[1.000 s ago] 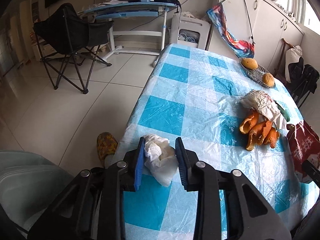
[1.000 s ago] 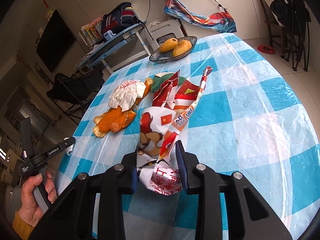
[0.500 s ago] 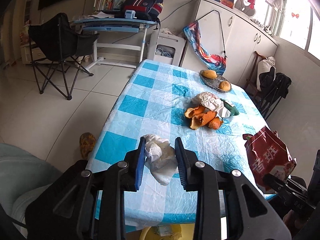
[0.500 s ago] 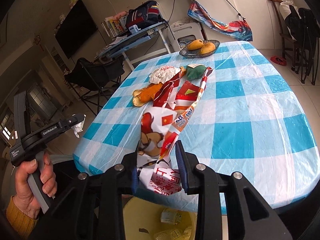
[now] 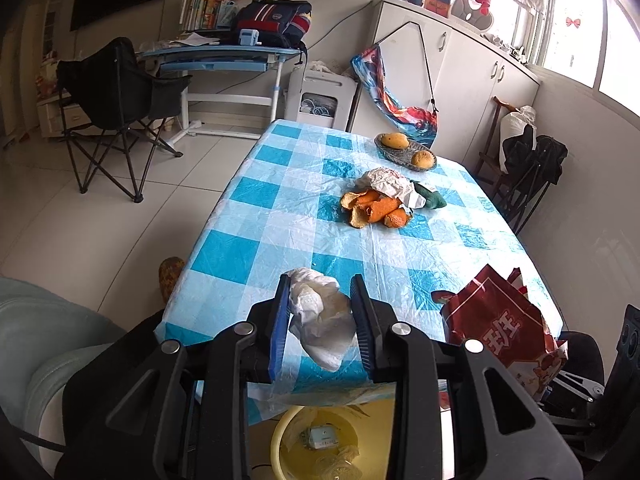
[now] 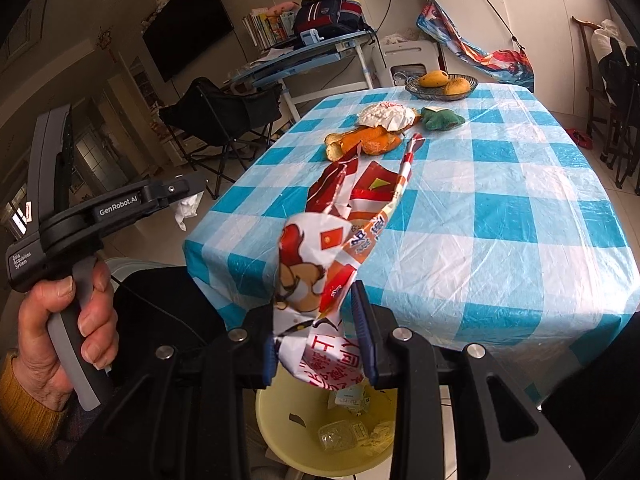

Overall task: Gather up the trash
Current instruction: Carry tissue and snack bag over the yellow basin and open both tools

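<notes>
My left gripper (image 5: pixel 320 304) is shut on a crumpled white tissue (image 5: pixel 320 320), held in the air off the near end of the table, above a yellow bin (image 5: pixel 284 444). My right gripper (image 6: pixel 318 320) is shut on a red and white snack bag (image 6: pixel 332 248), held above the same yellow bin (image 6: pixel 280 436), which holds several wrappers. The bag also shows in the left wrist view (image 5: pixel 500 320). Orange peels (image 5: pixel 374 210), a crumpled white wrapper (image 5: pixel 390 184) and a green scrap (image 5: pixel 430 198) lie on the blue checked tablecloth (image 5: pixel 280 220).
A basket with two mangoes (image 5: pixel 406 148) stands at the table's far end. A black folding chair (image 5: pixel 116 96) and a blue desk (image 5: pixel 224 56) stand at the far left. Dark chairs (image 5: pixel 528 160) line the right wall. A slipper (image 5: pixel 170 276) lies on the floor.
Both grippers have pulled back off the table's near end and risen, each keeping its hold. The yellow bin has come into view below them.
</notes>
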### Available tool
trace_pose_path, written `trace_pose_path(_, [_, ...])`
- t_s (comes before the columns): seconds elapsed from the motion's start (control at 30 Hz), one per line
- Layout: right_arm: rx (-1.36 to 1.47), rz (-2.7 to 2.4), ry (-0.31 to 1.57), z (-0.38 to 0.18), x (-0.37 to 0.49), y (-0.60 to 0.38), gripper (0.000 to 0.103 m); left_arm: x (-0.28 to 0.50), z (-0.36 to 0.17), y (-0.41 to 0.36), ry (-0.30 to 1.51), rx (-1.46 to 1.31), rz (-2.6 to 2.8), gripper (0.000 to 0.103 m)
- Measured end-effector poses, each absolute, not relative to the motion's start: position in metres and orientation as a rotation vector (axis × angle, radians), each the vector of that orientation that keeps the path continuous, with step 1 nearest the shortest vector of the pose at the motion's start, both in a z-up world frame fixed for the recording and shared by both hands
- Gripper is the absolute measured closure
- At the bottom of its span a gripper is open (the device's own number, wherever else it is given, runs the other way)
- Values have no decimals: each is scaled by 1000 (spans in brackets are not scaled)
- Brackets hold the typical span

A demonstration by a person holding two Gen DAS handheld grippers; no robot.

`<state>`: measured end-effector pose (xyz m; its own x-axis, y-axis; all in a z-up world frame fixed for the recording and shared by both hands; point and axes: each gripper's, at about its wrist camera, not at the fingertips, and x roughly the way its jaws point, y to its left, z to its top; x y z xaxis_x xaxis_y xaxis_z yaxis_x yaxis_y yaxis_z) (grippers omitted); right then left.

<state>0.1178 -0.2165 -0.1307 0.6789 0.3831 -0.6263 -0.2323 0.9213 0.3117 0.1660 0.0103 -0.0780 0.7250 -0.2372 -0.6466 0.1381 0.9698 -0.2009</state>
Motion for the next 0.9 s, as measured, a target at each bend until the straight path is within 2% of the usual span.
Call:
trace_pose_path(0.63, [177, 385, 768, -136, 84, -204, 70, 112, -70, 1, 735, -105, -237, 74])
trace_pose_path(0.9, [189, 389, 874, -154, 83, -199, 70, 95, -86, -10, 815, -74, -262, 72])
